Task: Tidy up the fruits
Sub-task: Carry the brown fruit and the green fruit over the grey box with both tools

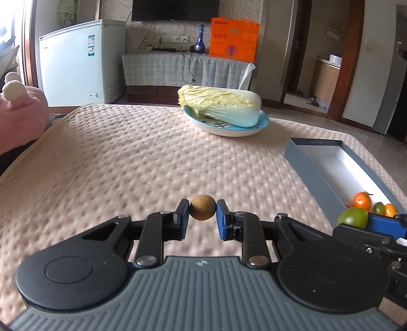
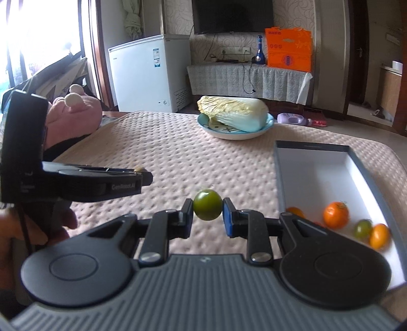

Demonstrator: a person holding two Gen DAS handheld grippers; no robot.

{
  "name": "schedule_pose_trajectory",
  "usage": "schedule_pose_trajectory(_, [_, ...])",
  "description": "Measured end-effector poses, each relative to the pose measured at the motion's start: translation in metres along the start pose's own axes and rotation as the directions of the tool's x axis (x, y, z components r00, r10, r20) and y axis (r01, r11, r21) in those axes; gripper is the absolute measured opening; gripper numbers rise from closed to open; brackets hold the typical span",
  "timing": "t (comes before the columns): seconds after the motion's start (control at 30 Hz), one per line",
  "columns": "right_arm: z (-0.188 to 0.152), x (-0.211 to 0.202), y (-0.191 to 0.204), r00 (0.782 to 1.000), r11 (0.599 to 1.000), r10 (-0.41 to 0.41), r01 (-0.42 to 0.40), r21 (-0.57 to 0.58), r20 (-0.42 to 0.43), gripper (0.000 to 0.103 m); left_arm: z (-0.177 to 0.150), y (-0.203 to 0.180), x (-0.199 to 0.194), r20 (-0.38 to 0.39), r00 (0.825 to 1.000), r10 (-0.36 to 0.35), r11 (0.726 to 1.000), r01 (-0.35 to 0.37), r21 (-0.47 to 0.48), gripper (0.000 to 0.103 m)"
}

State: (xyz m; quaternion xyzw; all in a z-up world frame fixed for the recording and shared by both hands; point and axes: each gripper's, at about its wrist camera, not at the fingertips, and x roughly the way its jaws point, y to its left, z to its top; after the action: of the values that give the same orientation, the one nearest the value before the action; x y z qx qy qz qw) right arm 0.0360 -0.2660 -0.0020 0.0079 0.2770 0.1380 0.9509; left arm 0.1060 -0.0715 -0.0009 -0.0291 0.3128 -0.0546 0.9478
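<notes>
Domestic room, daylight. Pale wallpaper with a swirl pattern on the far wall (image 2: 292, 15); dark flat television (image 2: 232, 16) mounted high on it. Below, a low cabinet under a grey lace cloth (image 2: 244, 76), carrying a blue bottle (image 2: 260, 52) and an orange box (image 2: 288, 49); wall sockets (image 2: 235, 50) above, cables trailing. White chest freezer (image 2: 150, 76) to the left. Bright, overexposed window (image 2: 38, 38) at far left. Glossy tiled floor (image 1: 318, 122). Dark wooden door frame (image 1: 348, 58) on the right, opening on another room.
</notes>
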Motion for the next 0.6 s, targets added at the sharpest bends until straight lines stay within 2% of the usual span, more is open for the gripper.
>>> schedule_pose_trajectory(0.37, [-0.021,-0.058,-0.018,0.999,0.998,-0.028,0.026,0.050,0.027,0.027,-0.009,-0.042,-0.024,0.007,0.999,-0.039,0.999,0.039,0.038,0.027])
schedule_pose_trajectory(0.6, [-0.030,-0.070,-0.031,0.999,0.998,-0.046,0.045,0.038,0.020,0.027,-0.005,-0.058,-0.023,0.011,0.998,-0.062,0.997,0.062,0.041,0.027])
